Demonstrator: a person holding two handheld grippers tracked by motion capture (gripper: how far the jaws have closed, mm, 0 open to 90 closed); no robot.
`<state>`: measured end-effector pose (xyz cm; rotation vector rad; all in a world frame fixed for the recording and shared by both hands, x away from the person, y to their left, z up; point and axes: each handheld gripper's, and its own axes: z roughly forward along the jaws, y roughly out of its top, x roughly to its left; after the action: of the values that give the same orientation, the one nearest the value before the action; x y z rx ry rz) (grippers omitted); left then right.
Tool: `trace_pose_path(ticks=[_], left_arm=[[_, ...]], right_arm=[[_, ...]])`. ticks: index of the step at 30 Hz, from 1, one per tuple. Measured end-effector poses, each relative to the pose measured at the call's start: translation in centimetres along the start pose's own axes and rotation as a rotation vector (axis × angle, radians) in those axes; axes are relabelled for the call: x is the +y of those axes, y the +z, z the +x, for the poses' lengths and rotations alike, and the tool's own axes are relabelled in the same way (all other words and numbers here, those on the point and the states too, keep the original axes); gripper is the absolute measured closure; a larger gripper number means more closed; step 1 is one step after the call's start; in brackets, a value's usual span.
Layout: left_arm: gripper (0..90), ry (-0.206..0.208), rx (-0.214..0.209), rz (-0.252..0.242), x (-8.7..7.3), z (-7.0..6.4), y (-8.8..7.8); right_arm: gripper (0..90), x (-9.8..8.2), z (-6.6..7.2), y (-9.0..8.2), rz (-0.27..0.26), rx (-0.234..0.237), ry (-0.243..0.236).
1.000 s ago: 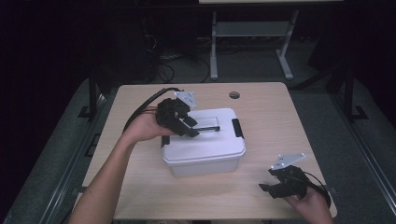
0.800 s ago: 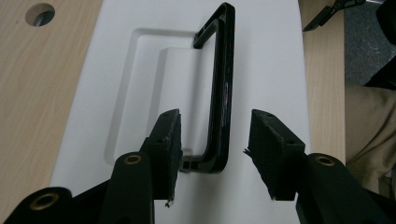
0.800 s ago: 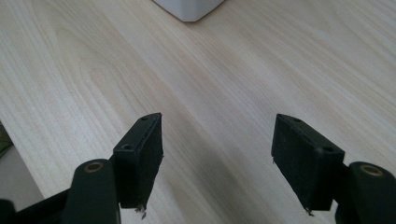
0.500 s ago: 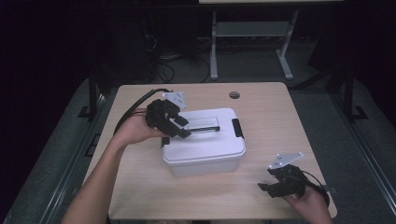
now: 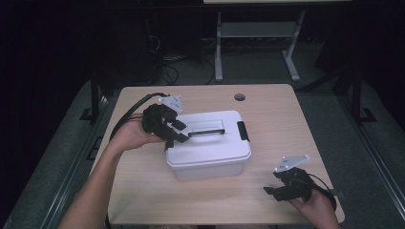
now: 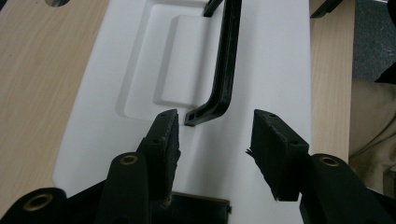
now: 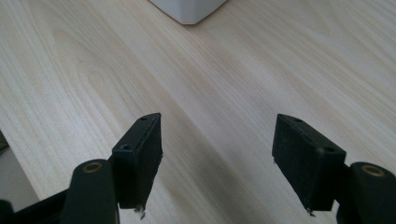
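White lidded storage box (image 5: 210,150) mid-table (image 5: 286,124); left tool (image 6: 215,140) open over black lid handle (image 6: 224,70). Right tool (image 7: 217,158) open wide, empty, near table's front corner.

From above, light falls only on my desk (image 5: 286,119); the room around it sinks into near black, with the floor and a metal stand (image 5: 258,38) barely readable. The white box (image 5: 210,148) shows bright but not blown out, casting a soft shadow toward me. Along my left claw (image 6: 215,140) the lid reads sharp and evenly lit, while the near jaws blur slightly. My right claw (image 7: 217,158) throws a faint diagonal shadow across crisp wood grain.
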<state>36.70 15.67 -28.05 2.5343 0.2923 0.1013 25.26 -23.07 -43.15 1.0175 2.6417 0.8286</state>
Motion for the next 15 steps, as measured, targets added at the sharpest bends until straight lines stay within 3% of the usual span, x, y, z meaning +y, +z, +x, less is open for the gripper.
trace_pose_path(ticks=[15], left_arm=[[50.8, -0.025, 0.025, -0.006, -1.8, -0.1, -1.1]], right_arm=[[32.0, 0.1, 0.1, 0.2, 0.008, -0.002, -0.001]])
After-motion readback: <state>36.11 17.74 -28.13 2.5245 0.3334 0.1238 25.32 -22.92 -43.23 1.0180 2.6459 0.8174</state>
